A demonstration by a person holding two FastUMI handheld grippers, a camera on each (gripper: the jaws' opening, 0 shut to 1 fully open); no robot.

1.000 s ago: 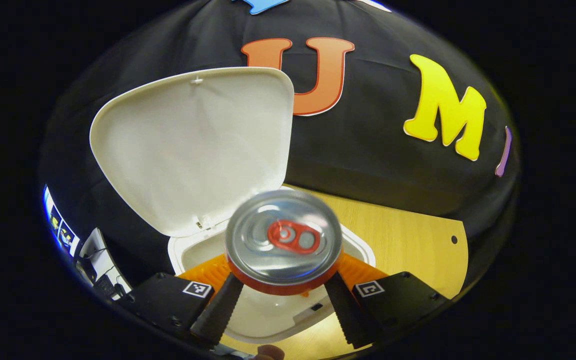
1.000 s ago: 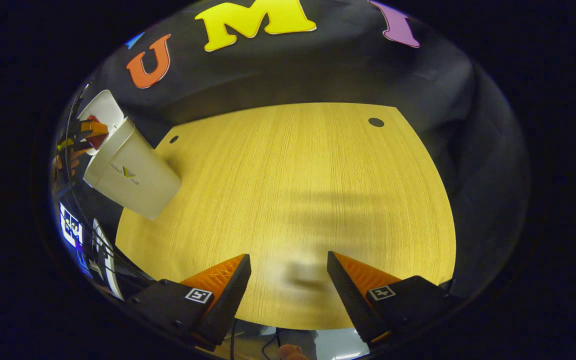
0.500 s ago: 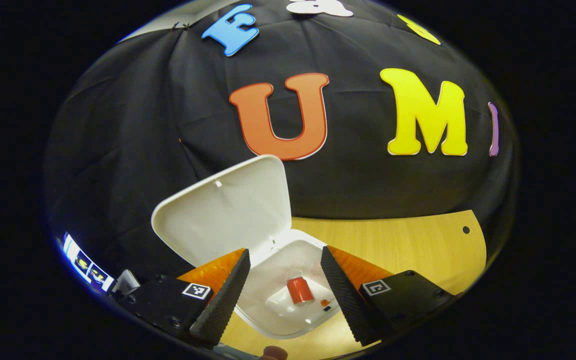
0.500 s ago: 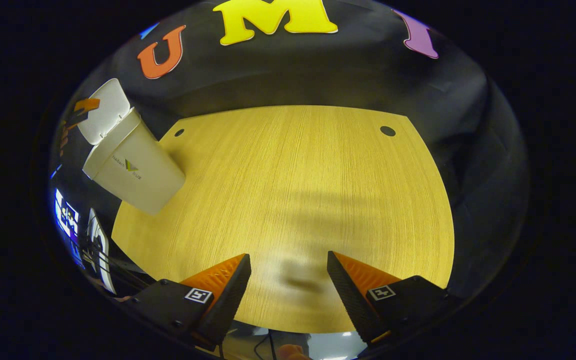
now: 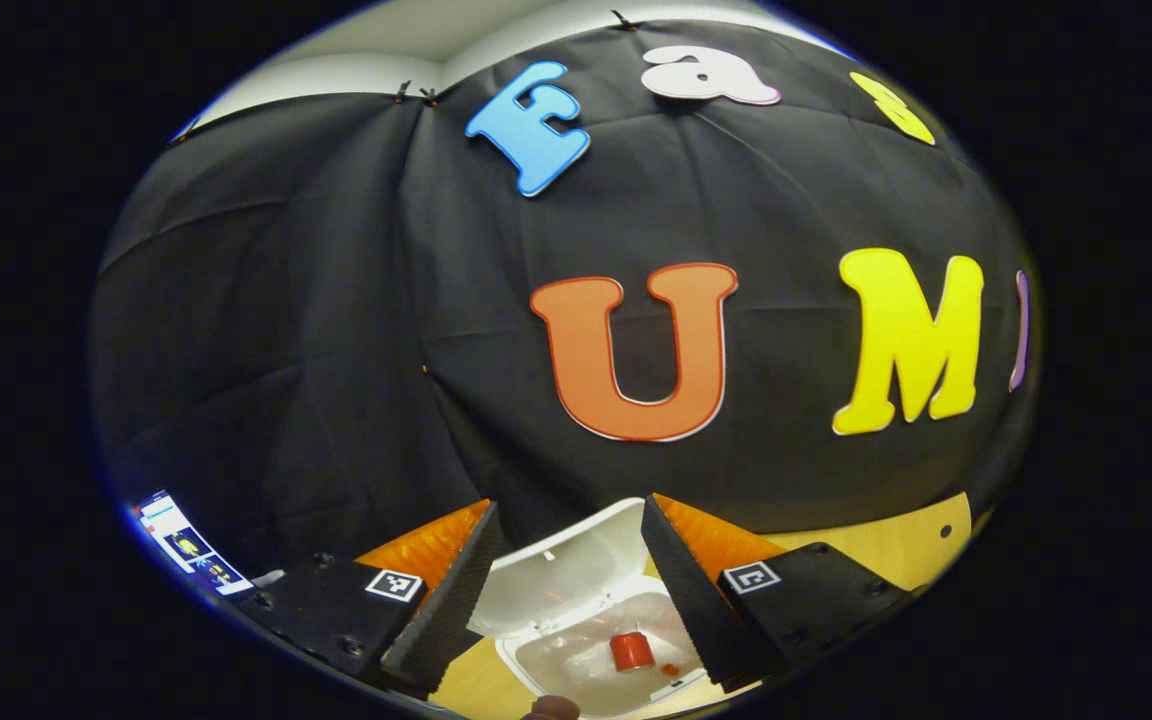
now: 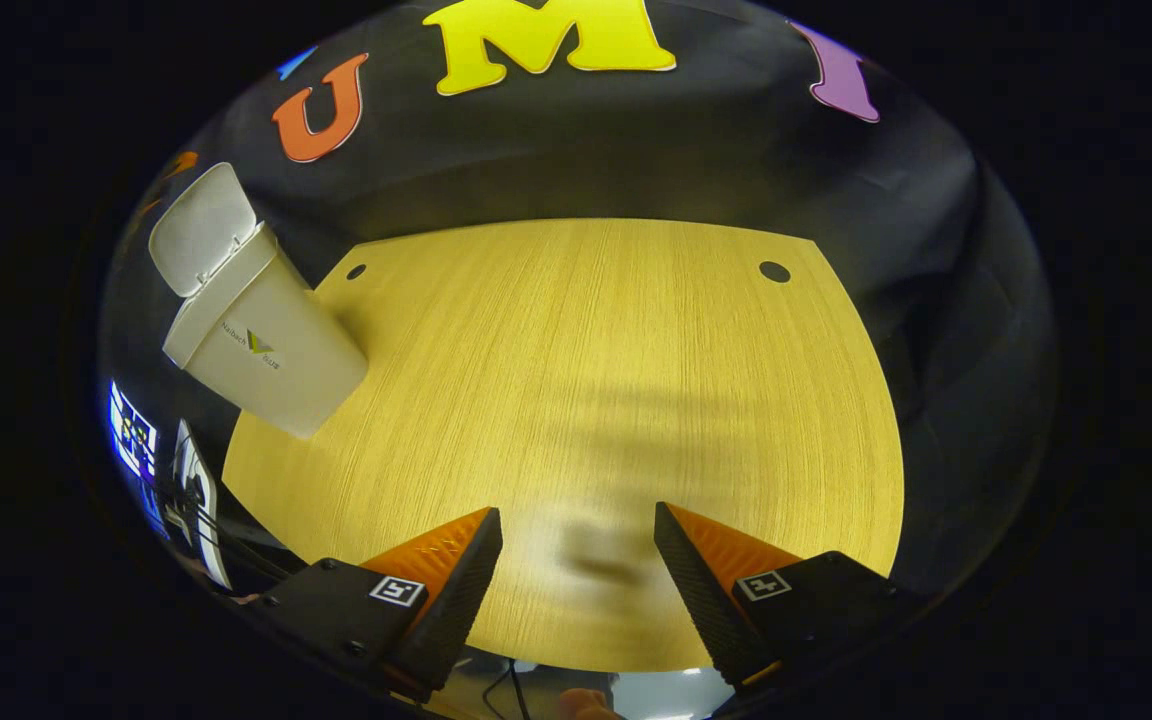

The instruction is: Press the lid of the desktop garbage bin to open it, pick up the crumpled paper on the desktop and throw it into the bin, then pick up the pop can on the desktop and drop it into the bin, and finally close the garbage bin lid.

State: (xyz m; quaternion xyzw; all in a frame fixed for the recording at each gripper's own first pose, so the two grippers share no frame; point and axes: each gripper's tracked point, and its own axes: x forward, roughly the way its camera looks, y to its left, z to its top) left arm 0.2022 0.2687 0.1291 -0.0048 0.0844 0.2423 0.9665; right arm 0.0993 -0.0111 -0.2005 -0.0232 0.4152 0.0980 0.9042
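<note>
Since a second ago the pop can [image 5: 632,650] has left my left gripper [image 5: 566,590]: back then I pinched it over the open bin, and now it lies down inside, a small red shape on the pale bottom of the garbage bin [image 5: 576,655]. That gripper has risen and tipped upward, so in the left gripper view the bin has shrunk to the bottom edge between my fingers. Those fingers stand spread apart with nothing between them. The lid [image 5: 561,580] stands open, hinged at the far side of the bin's mouth, its inner face turned toward me. Beside the can a small orange speck shows on the bin's floor; I cannot tell what it is. A strip of the wooden desktop [image 5: 906,545] shows to the right of the bin.

My right gripper [image 6: 578,570] hovers over the desktop [image 6: 616,400], its fingers likewise spread and empty, much as they were a second ago. In the right gripper view the bin [image 6: 271,350] stands at the far left corner of the desk, lid [image 6: 201,225] raised, well apart from this gripper. Two dark round holes [image 6: 774,271] mark the far corners of the desktop. I cannot make out the crumpled paper.
</note>
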